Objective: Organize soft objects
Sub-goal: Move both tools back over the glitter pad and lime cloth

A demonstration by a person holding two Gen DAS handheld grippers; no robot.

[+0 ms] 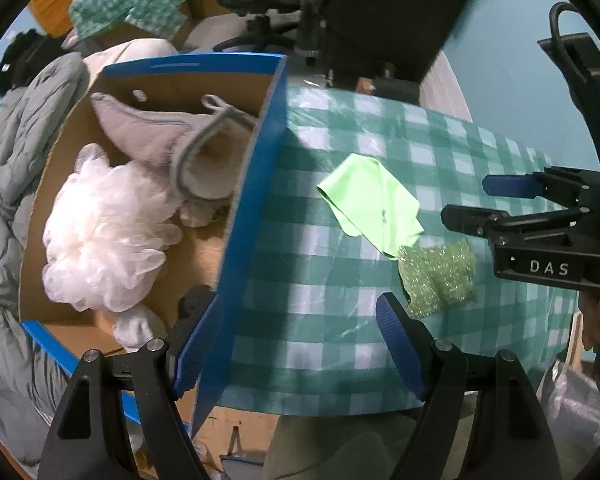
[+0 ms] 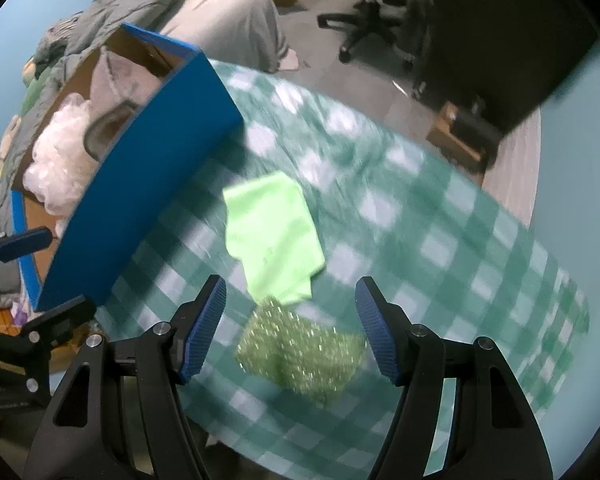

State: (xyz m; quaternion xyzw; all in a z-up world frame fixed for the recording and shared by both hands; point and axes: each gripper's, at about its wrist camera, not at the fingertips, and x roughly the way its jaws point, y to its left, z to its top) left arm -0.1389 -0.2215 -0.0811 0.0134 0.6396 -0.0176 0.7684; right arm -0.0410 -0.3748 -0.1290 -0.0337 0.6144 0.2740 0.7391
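A light green cloth [image 1: 370, 204] [image 2: 274, 236] lies flat on the green checked tablecloth [image 1: 320, 272] [image 2: 440, 240]. Touching its near corner is a sparkly green scrubber [image 1: 438, 276] [image 2: 300, 354]. The blue-sided cardboard box [image 1: 252, 184] [image 2: 148, 188] holds a white mesh bath pouf [image 1: 104, 232] [image 2: 56, 160] and a grey slipper [image 1: 164, 140]. My left gripper [image 1: 300, 344] stands open above the box's blue wall, nothing between its fingers. My right gripper [image 2: 290, 328] [image 1: 472, 200] hovers open over the scrubber, pads apart from it.
The table's near edge [image 1: 340, 404] drops to the floor. Grey bedding [image 1: 24, 168] lies left of the box. An office chair [image 2: 376, 20] and a dark cabinet [image 2: 500, 32] stand beyond the table. A plastic bag [image 1: 572, 404] sits low at the right.
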